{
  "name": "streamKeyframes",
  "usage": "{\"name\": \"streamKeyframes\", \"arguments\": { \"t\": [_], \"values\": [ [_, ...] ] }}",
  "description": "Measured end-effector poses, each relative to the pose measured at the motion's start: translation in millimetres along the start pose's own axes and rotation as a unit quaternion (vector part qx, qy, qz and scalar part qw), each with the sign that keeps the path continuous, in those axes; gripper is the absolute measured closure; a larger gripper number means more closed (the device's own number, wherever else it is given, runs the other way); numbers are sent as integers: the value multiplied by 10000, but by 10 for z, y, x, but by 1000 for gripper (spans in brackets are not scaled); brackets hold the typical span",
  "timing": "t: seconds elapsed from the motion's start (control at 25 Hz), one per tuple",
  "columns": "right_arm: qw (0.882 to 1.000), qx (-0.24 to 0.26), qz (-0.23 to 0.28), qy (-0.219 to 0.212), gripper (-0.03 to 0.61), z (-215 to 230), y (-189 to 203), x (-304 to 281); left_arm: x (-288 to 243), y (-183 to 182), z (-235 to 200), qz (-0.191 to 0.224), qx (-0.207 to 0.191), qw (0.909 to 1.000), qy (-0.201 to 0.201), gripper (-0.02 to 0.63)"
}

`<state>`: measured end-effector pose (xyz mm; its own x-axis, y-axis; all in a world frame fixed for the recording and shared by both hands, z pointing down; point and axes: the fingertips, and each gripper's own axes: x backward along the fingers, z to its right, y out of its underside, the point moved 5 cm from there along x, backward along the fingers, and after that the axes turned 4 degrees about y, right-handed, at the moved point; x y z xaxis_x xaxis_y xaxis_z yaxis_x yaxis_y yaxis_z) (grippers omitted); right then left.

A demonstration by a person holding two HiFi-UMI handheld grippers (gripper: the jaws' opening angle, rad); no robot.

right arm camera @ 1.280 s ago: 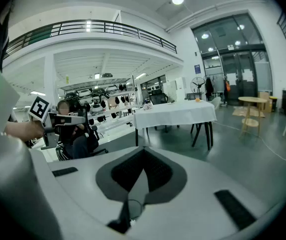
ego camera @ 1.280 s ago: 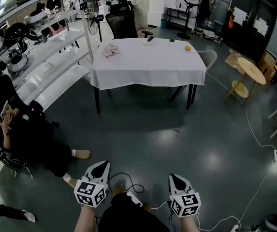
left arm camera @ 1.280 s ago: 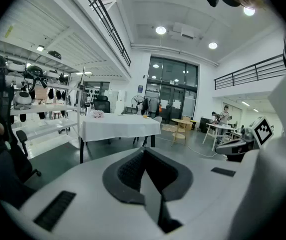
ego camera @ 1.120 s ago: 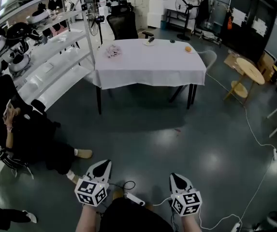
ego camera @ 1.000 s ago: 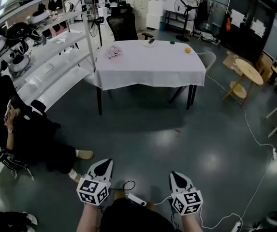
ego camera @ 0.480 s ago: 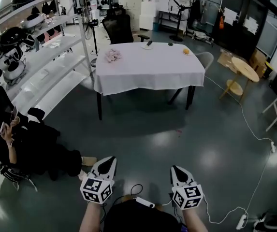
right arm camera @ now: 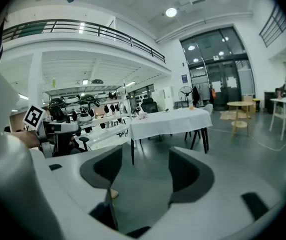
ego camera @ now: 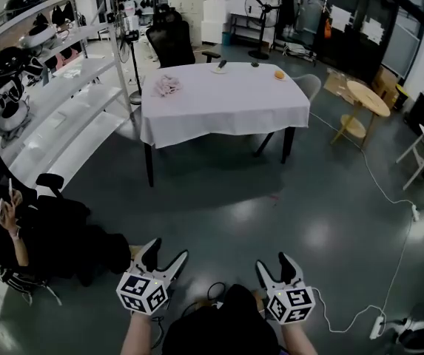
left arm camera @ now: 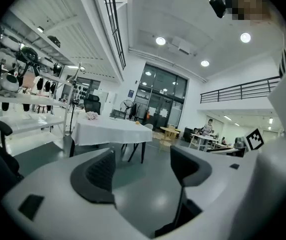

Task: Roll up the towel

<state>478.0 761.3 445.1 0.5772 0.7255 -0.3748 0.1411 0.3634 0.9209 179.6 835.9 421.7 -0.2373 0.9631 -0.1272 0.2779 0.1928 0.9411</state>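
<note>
A crumpled pink towel (ego camera: pixel 167 86) lies near the far left corner of a table (ego camera: pixel 226 106) covered in a white cloth, several steps ahead of me. It also shows small and far off in the left gripper view, towel (left arm camera: pixel 91 115), and in the right gripper view, towel (right arm camera: pixel 142 116). My left gripper (ego camera: pixel 166 254) and right gripper (ego camera: pixel 273 263) are held low in front of me over the dark floor, far from the table. The jaws of both have just been opening. Now both stand open, with nothing between them.
White shelves (ego camera: pixel 64 102) with helmets run along the left. A person (ego camera: pixel 19 235) sits on the floor at lower left. A black office chair (ego camera: pixel 171 43) stands behind the table, a round wooden table (ego camera: pixel 367 98) to the right. A white cable (ego camera: pixel 389 198) trails across the floor.
Both grippers' jaws were shut and are now spread open. The view has shifted forward toward the table, and the seated person has slid toward the lower left.
</note>
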Motion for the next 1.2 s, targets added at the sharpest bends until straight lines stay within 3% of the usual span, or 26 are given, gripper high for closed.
{"name": "streamKeyframes", "arguments": {
  "t": [0.44,1.2],
  "values": [
    [10000,55,-55,33,250,97,-139,-413,-218,-64,-277,-4,10,9999,-160,253],
    [9996,202,195,9,258,1343,-1163,-2072,-2223,-811,-843,358,-128,9987,-335,255]
  ]
}}
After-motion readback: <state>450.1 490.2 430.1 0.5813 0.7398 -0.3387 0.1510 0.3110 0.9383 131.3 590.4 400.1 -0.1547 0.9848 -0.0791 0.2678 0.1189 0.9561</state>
